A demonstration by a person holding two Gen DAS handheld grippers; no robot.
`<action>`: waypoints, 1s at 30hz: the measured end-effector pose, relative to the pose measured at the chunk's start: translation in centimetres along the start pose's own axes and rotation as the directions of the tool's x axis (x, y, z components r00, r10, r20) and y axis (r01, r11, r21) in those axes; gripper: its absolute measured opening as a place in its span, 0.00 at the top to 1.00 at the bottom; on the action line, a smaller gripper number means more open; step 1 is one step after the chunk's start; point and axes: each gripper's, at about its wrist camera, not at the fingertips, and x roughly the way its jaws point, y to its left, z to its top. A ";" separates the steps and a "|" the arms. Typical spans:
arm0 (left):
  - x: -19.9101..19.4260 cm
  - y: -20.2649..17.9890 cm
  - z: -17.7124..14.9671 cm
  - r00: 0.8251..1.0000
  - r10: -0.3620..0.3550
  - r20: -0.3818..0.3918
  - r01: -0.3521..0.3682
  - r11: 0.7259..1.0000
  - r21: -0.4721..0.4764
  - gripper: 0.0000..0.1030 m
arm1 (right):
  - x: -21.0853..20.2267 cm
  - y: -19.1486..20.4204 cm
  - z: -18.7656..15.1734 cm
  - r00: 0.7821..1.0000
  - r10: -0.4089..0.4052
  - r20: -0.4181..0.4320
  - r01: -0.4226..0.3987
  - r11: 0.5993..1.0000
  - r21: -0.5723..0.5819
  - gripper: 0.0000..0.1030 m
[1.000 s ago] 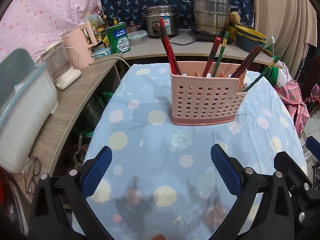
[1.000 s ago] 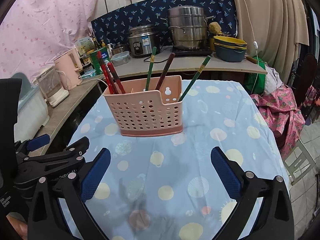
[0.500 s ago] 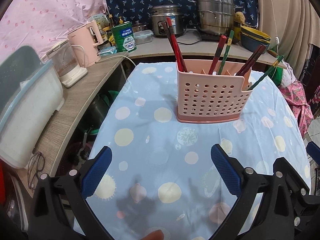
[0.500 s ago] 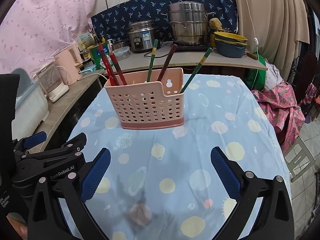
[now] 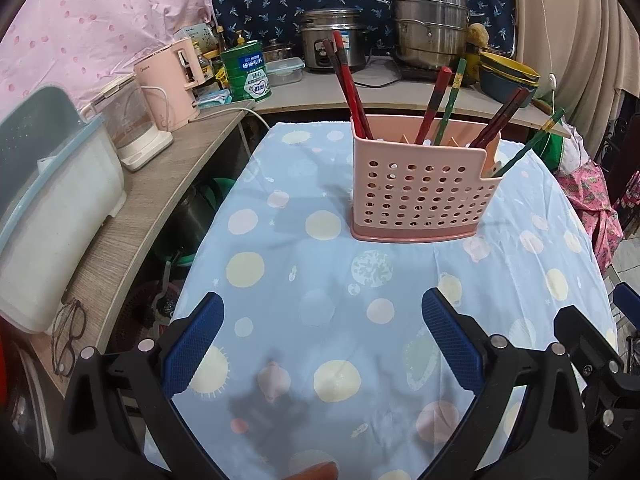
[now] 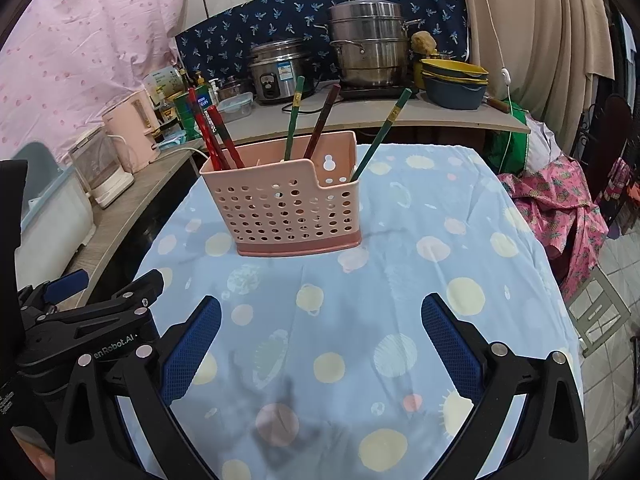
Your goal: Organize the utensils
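Pink utensil caddy [image 5: 424, 192] w/ chopsticks [image 5: 350, 88] upright on dotted tablecloth [image 5: 320, 280], at 12 o'clock from L gripper [image 5: 322, 338], 11 o'clock from R gripper [image 6: 320, 338]; both spread wide, empty, well apart from it.

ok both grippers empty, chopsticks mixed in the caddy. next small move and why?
Probably bring the right gripper, open and empty, forward to the green chopstick leaning out of the pink caddy at its right end. It stands apart from the other green one, which shares the middle with a red stick, so pairs look unsorted.
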 end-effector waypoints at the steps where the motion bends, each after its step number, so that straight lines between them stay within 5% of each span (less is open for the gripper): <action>1: 0.0 0.1 0.0 1.000 -0.001 -0.001 0.001 1.000 -0.002 0.08 | 0.0 -0.1 0.0 1.000 -0.001 0.000 0.001 1.000 0.001 0.06; 30: 0.6 0.4 -0.4 1.000 0.005 -0.017 -0.005 1.000 -0.028 0.08 | 0.4 -1.0 -0.4 1.000 -0.013 -0.018 0.014 1.000 0.020 0.06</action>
